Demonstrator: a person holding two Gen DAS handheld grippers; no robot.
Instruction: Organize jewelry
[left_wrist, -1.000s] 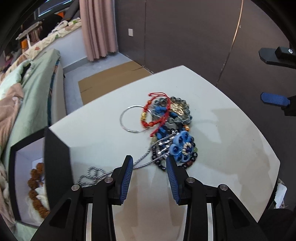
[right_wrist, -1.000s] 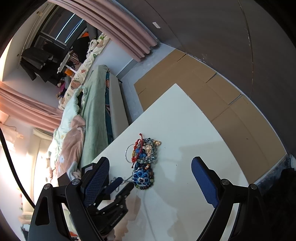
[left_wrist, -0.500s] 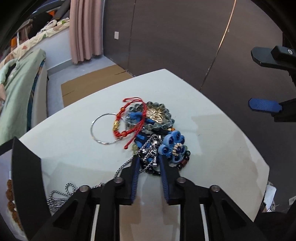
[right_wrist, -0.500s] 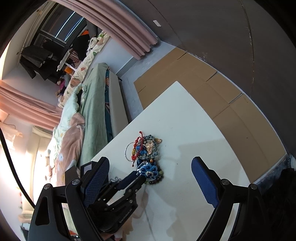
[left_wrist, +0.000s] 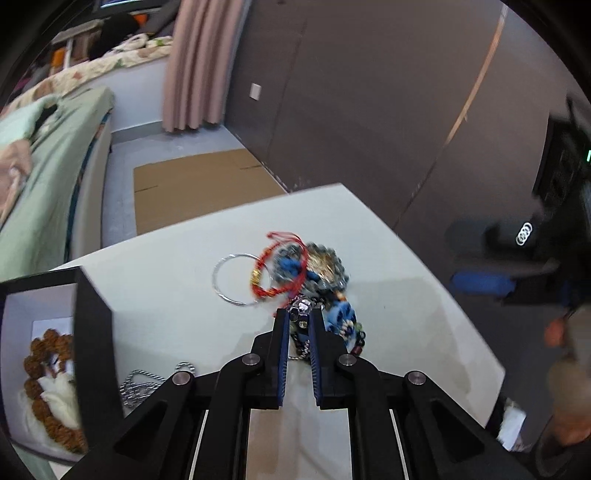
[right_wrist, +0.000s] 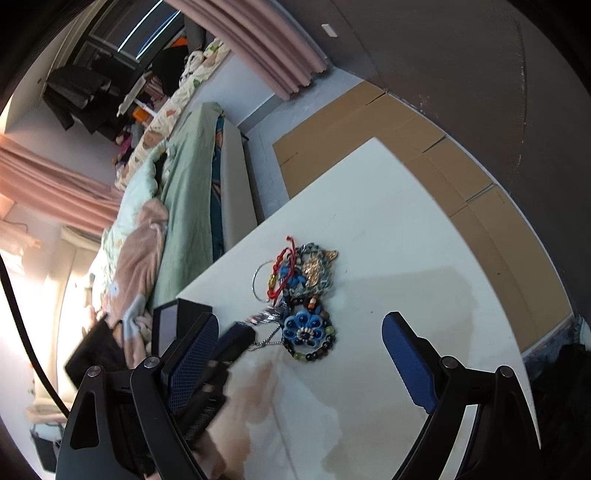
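Note:
A tangle of jewelry lies mid-table: a silver bangle (left_wrist: 236, 278), a red cord bracelet (left_wrist: 280, 269), a grey beaded piece with a gold charm (left_wrist: 327, 264) and a blue flower bead bracelet (left_wrist: 341, 321). My left gripper (left_wrist: 299, 319) has its jaws closing, the pads pinching the shiny silver pendant of a chain necklace (left_wrist: 144, 384) that trails back under the fingers. In the right wrist view the left gripper (right_wrist: 251, 332) reaches in beside the blue flower bracelet (right_wrist: 306, 328). My right gripper (right_wrist: 299, 325) hovers above the pile, open and holding nothing.
An open black box (left_wrist: 88, 332) at the table's left edge holds a brown bead bracelet (left_wrist: 37, 369) on white padding. The white table (left_wrist: 406, 332) ends close on the right. A bed with green bedding (right_wrist: 184, 206) and cardboard on the floor (right_wrist: 480, 192) lie beyond.
My left gripper moved forward over the chain, narrowed its jaws around the silver pendant and rose a little. The right gripper stayed wide open, drifting slightly.

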